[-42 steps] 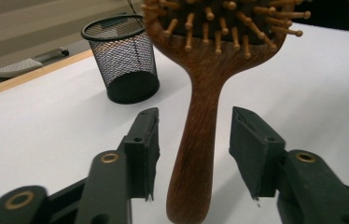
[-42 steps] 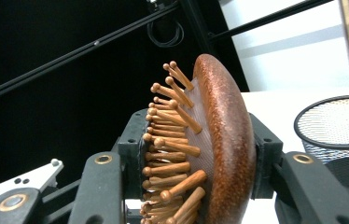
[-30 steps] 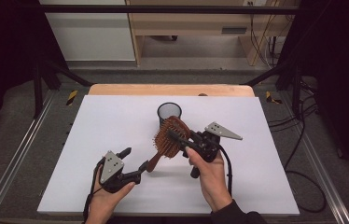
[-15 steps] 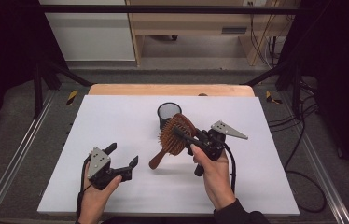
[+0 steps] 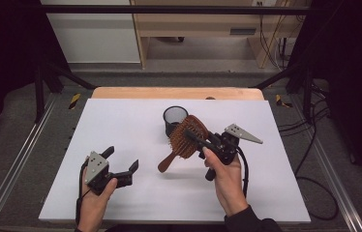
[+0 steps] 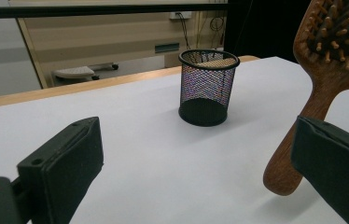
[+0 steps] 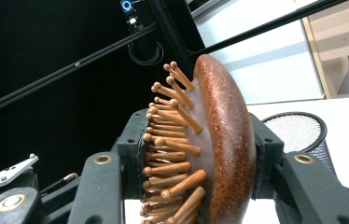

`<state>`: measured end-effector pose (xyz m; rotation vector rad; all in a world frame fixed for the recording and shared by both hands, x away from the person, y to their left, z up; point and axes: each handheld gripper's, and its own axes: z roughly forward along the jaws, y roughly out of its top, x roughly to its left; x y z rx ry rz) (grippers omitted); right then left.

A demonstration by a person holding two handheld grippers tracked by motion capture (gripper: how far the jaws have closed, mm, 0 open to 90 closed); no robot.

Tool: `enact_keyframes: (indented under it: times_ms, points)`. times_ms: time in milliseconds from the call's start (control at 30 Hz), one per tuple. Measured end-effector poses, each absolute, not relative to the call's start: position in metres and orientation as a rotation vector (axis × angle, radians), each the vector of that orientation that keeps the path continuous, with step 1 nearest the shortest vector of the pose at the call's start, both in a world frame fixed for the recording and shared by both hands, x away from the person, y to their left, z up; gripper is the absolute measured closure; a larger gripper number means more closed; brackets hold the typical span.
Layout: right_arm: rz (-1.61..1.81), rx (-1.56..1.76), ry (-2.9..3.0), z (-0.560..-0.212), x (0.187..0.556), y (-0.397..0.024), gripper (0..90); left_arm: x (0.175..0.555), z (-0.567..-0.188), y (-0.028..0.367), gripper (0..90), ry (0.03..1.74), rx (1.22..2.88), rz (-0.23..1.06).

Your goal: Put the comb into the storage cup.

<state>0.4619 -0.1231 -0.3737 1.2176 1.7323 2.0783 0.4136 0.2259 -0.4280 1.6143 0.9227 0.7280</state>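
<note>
Hairbrush: I had the wooden hairbrush [image 5: 187, 137] lifted off the table [image 5: 135, 118], head up beside the mesh cup [image 5: 174, 119], handle slanting down toward my left side.
Right gripper: the right gripper [image 5: 203, 141] had its jaws clamped on the brush head, one pad on the bristle face and one on the rounded back, as the right gripper view showed [image 7: 219, 140].
Left gripper: a second earlier the left gripper [image 5: 121, 162] was at the handle end; its jaws had just been opening, and now they stood wide with nothing between them. It sat low over the table, apart from the brush.
Left gripper view: the handle tip [image 6: 282, 172] hung just beyond my right-hand jaw, not touching it; the cup [image 6: 207, 86] stood upright farther back.
What changed: I had passed the brush over, so the whole weight was on the right grip.
What it meant: I judged the hand-over done; dropping the brush handle-first into the cup looked like the next step, and the tilt needed steepening first.
</note>
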Motion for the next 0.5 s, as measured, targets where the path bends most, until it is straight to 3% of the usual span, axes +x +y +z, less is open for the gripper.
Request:
enact_keyframes:
  times_ms: [500]
  points:
    - [2.078, 1.238, 1.695, -0.3716, 0.4638, -0.1338, 51.1, 0.4151, -0.4294, 0.2314, 2.7, 0.928, 1.605, 0.748]
